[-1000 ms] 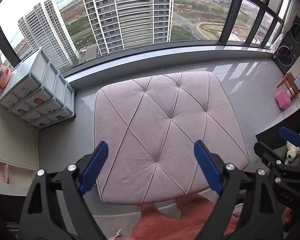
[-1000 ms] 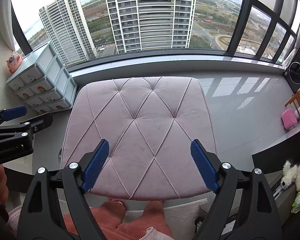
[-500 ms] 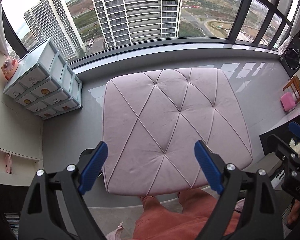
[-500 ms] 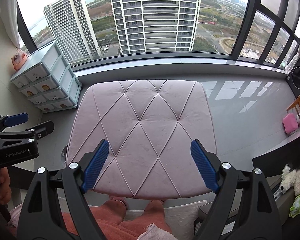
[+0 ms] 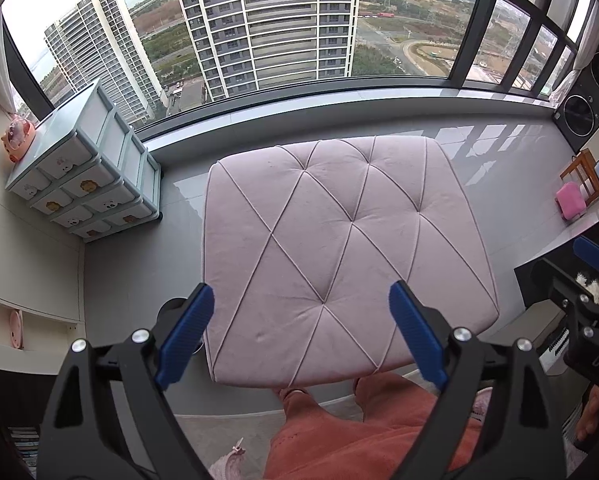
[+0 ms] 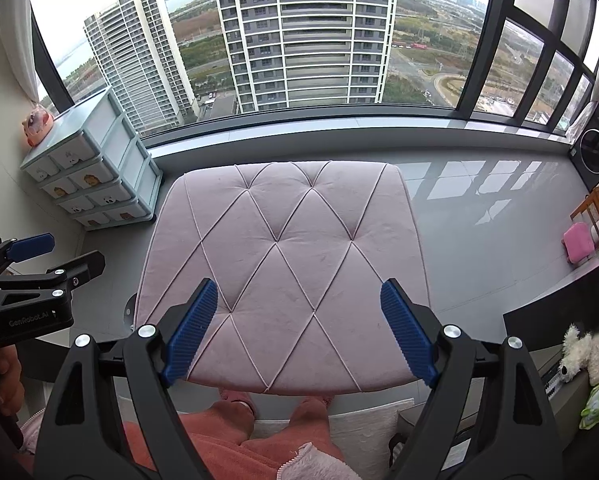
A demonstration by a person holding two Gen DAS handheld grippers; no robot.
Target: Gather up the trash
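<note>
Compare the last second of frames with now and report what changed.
Both views drifted a little: the pink cushion sits further right in the left view and lower in the right view. Nothing was gripped or released. The left tongs and right tongs stay open and empty; the drawer unit is unmoved.

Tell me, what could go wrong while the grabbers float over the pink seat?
1. The left gripper and right gripper are both open and holding nothing, close side by side, so they might bump.
2. No trash shows on the pink tufted cushion, so a grab might just pinch its fabric.
</note>
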